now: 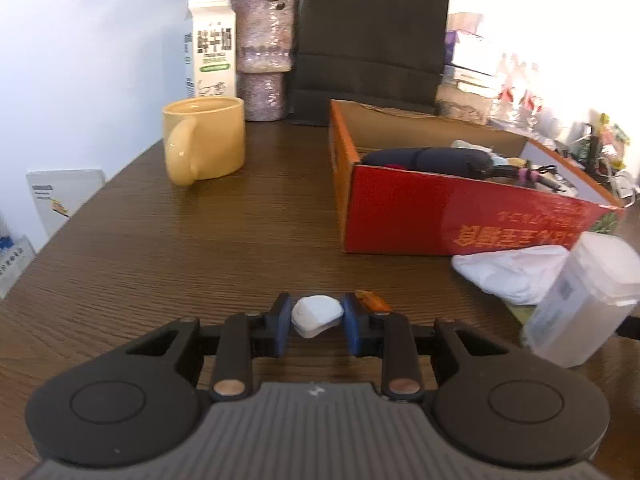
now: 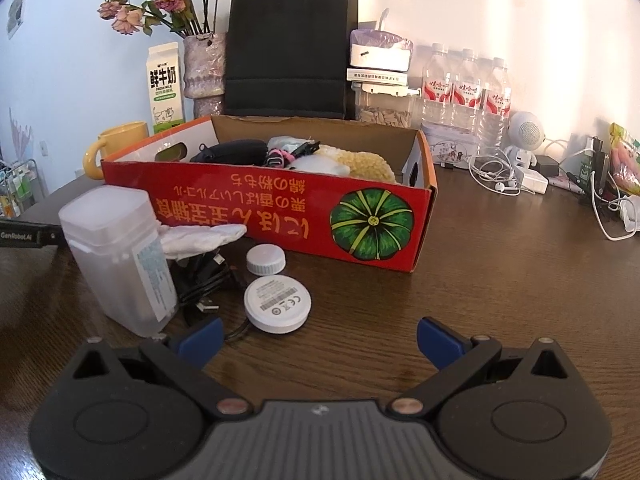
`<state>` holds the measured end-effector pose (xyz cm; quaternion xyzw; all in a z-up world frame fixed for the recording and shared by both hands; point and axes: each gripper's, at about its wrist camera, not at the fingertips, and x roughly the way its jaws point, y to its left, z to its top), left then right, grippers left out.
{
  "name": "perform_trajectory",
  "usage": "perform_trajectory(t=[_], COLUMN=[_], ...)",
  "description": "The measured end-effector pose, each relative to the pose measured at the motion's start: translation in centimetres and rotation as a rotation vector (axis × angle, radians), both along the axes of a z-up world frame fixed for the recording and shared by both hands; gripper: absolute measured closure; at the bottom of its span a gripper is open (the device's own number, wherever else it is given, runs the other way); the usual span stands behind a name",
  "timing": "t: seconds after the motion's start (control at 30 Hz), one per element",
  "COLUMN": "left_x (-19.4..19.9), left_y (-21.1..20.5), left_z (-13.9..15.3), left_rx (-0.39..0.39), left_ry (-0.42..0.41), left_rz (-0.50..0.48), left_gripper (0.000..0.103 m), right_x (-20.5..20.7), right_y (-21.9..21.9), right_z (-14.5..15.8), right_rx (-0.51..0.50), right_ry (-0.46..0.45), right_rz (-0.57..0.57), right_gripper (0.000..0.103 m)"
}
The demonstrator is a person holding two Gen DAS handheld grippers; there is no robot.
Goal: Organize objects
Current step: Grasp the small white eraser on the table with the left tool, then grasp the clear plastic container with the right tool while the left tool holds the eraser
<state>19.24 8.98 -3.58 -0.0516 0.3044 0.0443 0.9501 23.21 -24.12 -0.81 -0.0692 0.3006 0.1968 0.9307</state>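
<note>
Blue pads of the left gripper (image 1: pixel 316 322) are closed in on a small white object (image 1: pixel 317 316) lying on the dark wooden table (image 1: pixel 200 240), one pad at each side of it. An orange item (image 1: pixel 374 301) lies just behind the right-hand pad. Farther back, a yellow mug (image 1: pixel 204 138) stands left of the red cardboard box (image 1: pixel 460 216), which holds a dark pouch (image 1: pixel 424 160). The right gripper (image 2: pixel 318 336) hovers wide open and empty near a white round disc (image 2: pixel 277 304), a white cap (image 2: pixel 266 260) and a clear plastic container (image 2: pixel 116 256).
</note>
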Motion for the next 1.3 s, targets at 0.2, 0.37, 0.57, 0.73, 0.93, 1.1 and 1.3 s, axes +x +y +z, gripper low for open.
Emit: perform_trajectory(t=[0.2,0.37,0.57,0.73,0.93,1.1,1.3], left_x=[-0.3,-0.8,-2.5,-4.4,-5.9,-6.6,-7.2], left_y=[0.0,0.0,-0.4,-0.1,0.9,1.5,1.8], left_z=[0.2,0.5,1.3,2.5,3.0,3.2,3.4], left_rx=[-0.014,-0.001,0.008,0.018,0.003,-0.012,-0.032], left_ry=[-0.028,-0.057,-0.104,-0.149,-0.167,-0.178,-0.192], left_rz=[0.011,0.025,0.017,0.003,0.005,-0.002,-0.021], left_gripper=[0.075,0.075,0.075,0.075,0.075,0.075,0.075], right_x=[0.1,0.3,-0.7,-2.7,-4.3,-4.9,-4.7], right_y=[0.0,0.1,0.2,1.5,4.4,7.6,10.0], right_z=[0.0,-0.1,0.3,0.9,1.5,1.5,1.4], right_rx=[-0.003,-0.007,0.003,0.018,0.042,0.033,0.029], right_ry=[0.005,0.008,-0.040,-0.061,-0.078,-0.076,-0.075], right_rz=[-0.009,-0.022,-0.049,-0.006,0.059,0.112,0.102], right_gripper=[0.000,0.000,0.000,0.000,0.000,0.000,0.000])
